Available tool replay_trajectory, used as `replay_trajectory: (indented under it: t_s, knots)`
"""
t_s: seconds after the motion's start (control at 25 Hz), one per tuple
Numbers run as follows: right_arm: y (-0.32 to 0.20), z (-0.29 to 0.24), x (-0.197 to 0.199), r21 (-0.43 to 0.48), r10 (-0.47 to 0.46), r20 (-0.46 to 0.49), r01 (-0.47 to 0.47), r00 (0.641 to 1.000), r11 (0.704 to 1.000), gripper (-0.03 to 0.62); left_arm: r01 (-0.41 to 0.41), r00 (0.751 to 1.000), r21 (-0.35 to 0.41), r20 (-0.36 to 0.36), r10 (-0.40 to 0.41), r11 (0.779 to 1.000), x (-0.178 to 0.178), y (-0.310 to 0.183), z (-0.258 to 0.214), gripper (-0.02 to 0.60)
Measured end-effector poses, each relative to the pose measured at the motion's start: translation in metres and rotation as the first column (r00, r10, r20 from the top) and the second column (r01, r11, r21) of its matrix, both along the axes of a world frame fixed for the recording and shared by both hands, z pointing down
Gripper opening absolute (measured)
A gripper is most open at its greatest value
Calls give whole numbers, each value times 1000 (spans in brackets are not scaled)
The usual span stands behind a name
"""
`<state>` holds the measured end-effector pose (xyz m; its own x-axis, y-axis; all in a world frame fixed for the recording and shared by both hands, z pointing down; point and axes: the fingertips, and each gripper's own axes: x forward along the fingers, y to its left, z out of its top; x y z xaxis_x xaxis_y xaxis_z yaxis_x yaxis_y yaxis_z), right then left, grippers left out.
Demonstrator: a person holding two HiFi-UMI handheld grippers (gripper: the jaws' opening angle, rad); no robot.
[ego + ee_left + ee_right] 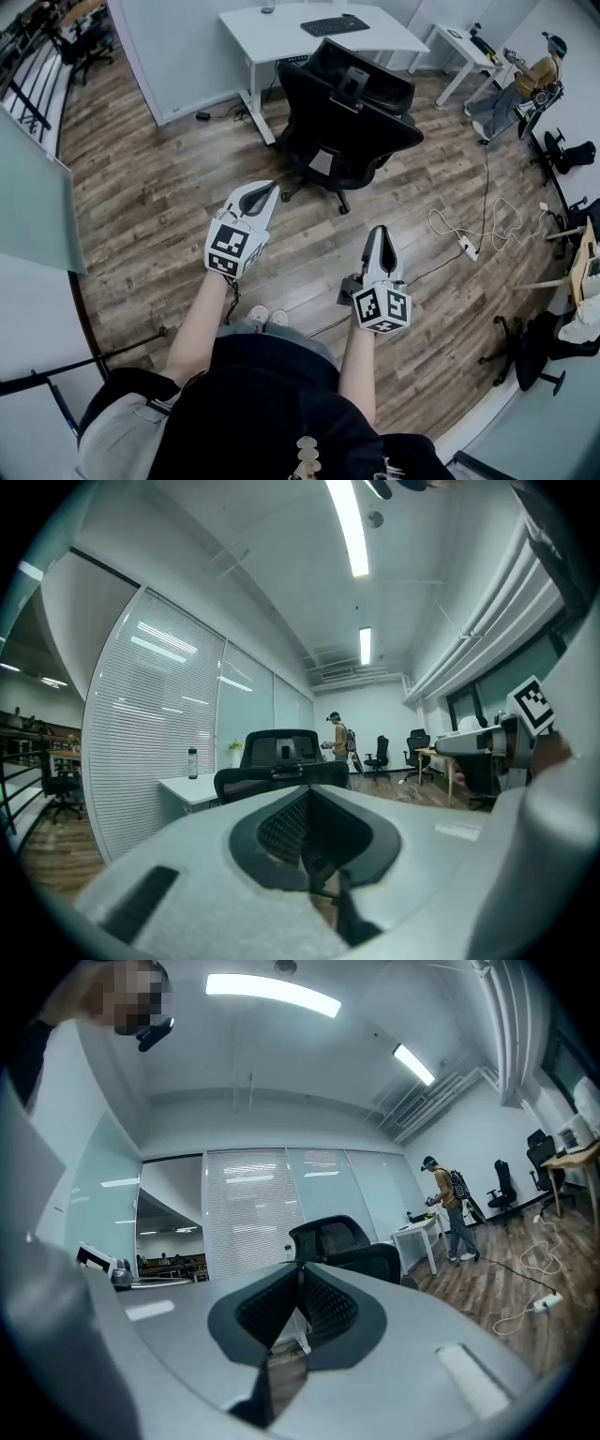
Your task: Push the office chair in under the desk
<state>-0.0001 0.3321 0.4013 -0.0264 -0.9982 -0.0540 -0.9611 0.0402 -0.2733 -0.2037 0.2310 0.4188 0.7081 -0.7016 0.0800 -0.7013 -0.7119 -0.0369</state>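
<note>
Left gripper [266,190] and right gripper [379,232] hover near, jaws pressed together on nothing. Farther off, black office chair [342,112] stands pulled out from white desk [272,39]; power strip [466,247] lies right.

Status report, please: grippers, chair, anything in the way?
Left gripper and right gripper both shut, empty. Office chair stands out from the desk, untouched. Power strip and cable on floor at right, off the path.
</note>
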Motion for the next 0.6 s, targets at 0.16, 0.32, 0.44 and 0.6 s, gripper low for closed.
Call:
replay_trajectory:
  t_s: [0.16,0.32,0.44,0.6]
  knots:
    - [-1,1,2,3,-15,-2,15,1000,1000,36,-17,999,-9,-30,16,1000,4,0,-1,44]
    - [-1,-1,8,22,-30,8,29,1000,999,91,-29,999,2,-45,30,1000,9,3,-4,113]
    - [-3,-5,13,42,-48,20,47,999,998,160,-27,998,11,-54,28,1000,11,2,-8,153]
    - [-4,-6,17,51,-61,22,60,998,997,187,-15,998,16,-53,15,1000,12,1,-9,184]
